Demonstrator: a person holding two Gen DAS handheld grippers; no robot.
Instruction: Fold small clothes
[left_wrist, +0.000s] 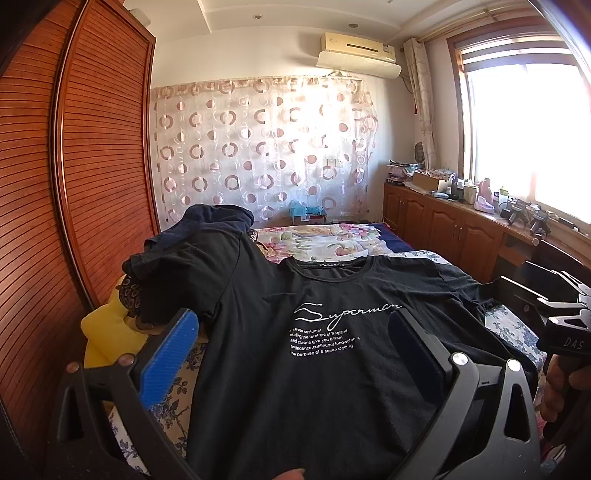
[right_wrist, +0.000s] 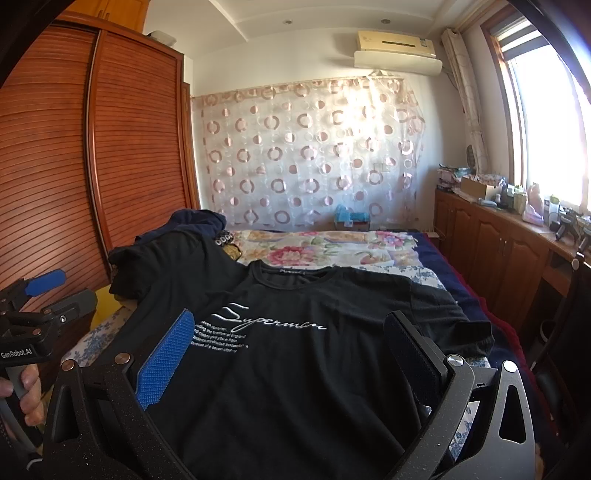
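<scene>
A black T-shirt (left_wrist: 332, 350) lay spread face up on the bed (left_wrist: 332, 240), its white "Superman" script readable from the near end. Its long axis ran from the hem, nearest the cameras, to the neckline (left_wrist: 328, 264) at the far side, pointing toward the circle-patterned curtain (left_wrist: 258, 147). The shirt's left sleeve (left_wrist: 177, 273) was draped up over a heap of dark clothes (left_wrist: 210, 218) and a yellow item (left_wrist: 107, 332) at the bed's left edge, so that side did not lie flat; the right sleeve (right_wrist: 443, 314) rested on the floral bedding.

A slatted wooden wardrobe (left_wrist: 74, 166) stood close along the left, and low wooden cabinets (left_wrist: 443, 221) with clutter on top ran under the window (left_wrist: 535, 129) on the right. An air conditioner (left_wrist: 358, 51) hung above the curtain.

The left tool (left_wrist: 295, 332) hovered over the shirt's chest with its fingers spread wide, nothing between them. The right tool (right_wrist: 291, 332) did likewise, fingers wide apart over the print.

The left wrist view showed the right tool's body at its right edge, with part of a hand (left_wrist: 561, 387) below it. The right wrist view instead showed the left tool at its left edge, gripped by a hand (right_wrist: 26, 391), and more of the right sleeve and the dark blue blanket (right_wrist: 461, 280) beside it.
</scene>
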